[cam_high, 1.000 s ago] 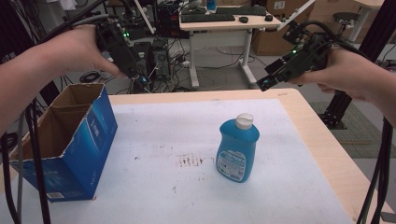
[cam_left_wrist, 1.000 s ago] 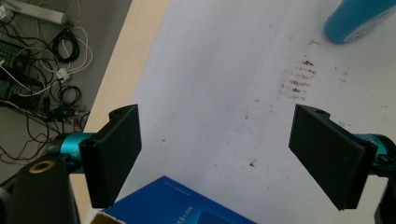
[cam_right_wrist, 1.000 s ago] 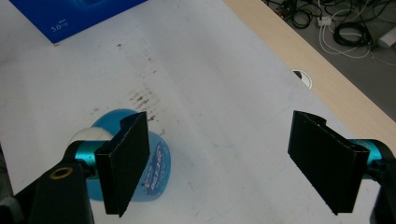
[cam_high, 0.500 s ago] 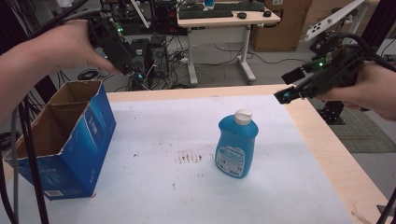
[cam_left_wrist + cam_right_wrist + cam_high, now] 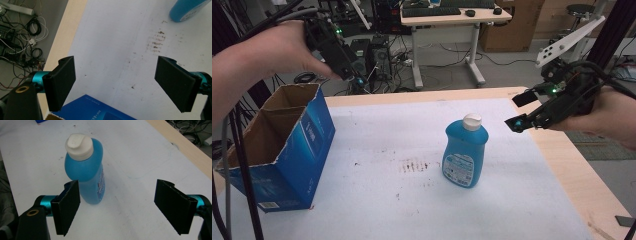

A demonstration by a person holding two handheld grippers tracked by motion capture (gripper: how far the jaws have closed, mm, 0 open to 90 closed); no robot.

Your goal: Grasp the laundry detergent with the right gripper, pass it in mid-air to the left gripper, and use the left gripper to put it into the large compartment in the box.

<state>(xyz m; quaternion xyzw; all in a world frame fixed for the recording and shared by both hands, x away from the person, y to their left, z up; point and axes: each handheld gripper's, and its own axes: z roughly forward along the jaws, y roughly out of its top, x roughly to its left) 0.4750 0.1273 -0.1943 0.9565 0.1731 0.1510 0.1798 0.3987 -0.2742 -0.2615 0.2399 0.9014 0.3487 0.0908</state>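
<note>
My right gripper was held in the air above the right edge of the table, jaws spread wide with nothing between them, pointed toward the blue plastic dish-soap bottle with a white flip cap. In the right gripper view the bottle stood upright just beyond the left jaw, not touching it. The bottle stood on the white, stained table cover, right of centre, well apart from the open blue cardboard box that stood at the left edge with its flaps up. A patch of brown smudges lay on the cover just left of the bottle. My left gripper was held high past the far left corner of the table, above the box; in the left gripper view its jaws were likewise spread wide and empty, looking down on the cover, a corner of the box and the bottle's base. The bare wooden table edge showed on the right.
</note>
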